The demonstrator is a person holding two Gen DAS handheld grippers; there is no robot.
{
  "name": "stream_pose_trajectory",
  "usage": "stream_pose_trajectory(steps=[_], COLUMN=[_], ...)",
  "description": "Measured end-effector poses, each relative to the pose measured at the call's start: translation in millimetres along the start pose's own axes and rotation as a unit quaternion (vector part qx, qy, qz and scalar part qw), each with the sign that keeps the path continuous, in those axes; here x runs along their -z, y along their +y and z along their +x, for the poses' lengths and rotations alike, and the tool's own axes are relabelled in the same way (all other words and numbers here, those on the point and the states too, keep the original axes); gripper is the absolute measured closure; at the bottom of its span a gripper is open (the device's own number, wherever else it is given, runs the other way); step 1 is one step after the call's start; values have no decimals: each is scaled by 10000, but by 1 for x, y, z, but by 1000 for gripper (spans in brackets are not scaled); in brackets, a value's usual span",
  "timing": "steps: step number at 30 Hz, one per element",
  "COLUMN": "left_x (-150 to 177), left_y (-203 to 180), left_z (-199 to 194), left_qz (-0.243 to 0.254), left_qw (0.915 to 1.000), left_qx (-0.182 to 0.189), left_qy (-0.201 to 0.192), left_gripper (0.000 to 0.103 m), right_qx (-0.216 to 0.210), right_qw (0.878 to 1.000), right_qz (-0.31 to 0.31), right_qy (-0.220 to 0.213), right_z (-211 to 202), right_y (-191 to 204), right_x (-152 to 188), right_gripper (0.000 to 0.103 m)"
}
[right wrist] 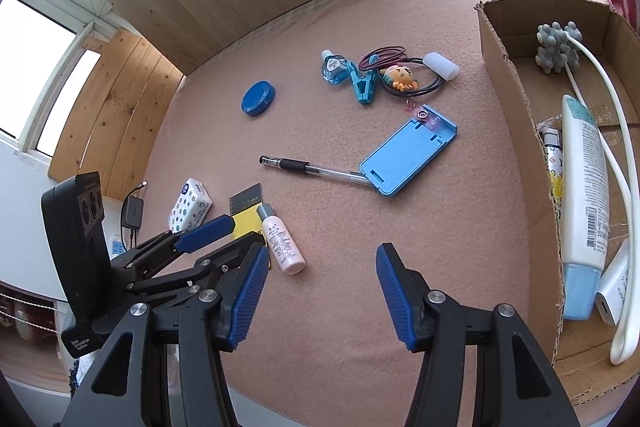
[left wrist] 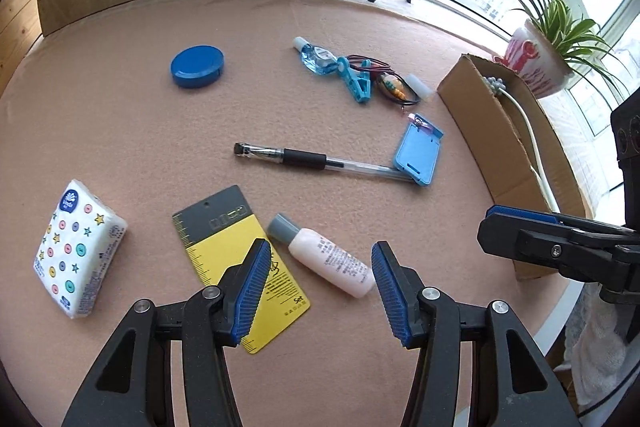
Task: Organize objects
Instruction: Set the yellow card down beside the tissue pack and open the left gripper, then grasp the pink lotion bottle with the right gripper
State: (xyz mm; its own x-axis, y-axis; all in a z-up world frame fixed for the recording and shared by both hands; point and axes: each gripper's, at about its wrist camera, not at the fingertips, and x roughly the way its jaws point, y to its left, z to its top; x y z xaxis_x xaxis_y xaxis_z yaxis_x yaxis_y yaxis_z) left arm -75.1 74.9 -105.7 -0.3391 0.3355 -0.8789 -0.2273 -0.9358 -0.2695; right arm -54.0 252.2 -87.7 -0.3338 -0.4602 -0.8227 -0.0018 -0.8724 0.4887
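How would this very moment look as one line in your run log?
left gripper: open, over pink bottle | right gripper: open, empty | cardboard box: partly filled | pen: on mat

The left gripper (left wrist: pixel 318 289) tilts steeply downward, its blue-padded fingers (left wrist: pixel 252 291) spread apart with nothing clamped between them. The right gripper (right wrist: pixel 320 297) also angles down, its fingers (right wrist: pixel 394 297) likewise parted and empty. The two sit close side by side, each visible at the edge of the other's view.

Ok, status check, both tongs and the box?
Left tongs open over pink bottle. Right tongs open, empty. Box part-filled. Pen tucked under blue case.
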Motion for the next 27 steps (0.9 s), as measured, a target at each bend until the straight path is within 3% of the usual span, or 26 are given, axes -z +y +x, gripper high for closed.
stream_pose_trajectory(steps=[8, 13, 16, 20, 27], left_x=[-3, 1, 5, 11, 21], left_y=[-10, 0, 16, 53, 100], left_z=[20, 7, -11, -32, -51], left_qz=[50, -50, -107, -566, -967], left_qw=[9999, 9999, 9995, 9971, 9927], left_qx=[-96, -68, -197, -251, -445], left_qy=[64, -68, -236, -441, -572], left_gripper=[47, 47, 47, 46, 46], right_qx=[52, 56, 58, 78, 127], right_qw=[9999, 9998, 9999, 9999, 9990], right_qz=[150, 180, 149, 37, -263], right_qy=[-38, -16, 16, 113, 344], right_z=[-3, 0, 5, 18, 45], right_y=[-13, -14, -11, -2, 20], right_x=[-4, -5, -7, -9, -9], right_gripper=[51, 51, 51, 51, 51])
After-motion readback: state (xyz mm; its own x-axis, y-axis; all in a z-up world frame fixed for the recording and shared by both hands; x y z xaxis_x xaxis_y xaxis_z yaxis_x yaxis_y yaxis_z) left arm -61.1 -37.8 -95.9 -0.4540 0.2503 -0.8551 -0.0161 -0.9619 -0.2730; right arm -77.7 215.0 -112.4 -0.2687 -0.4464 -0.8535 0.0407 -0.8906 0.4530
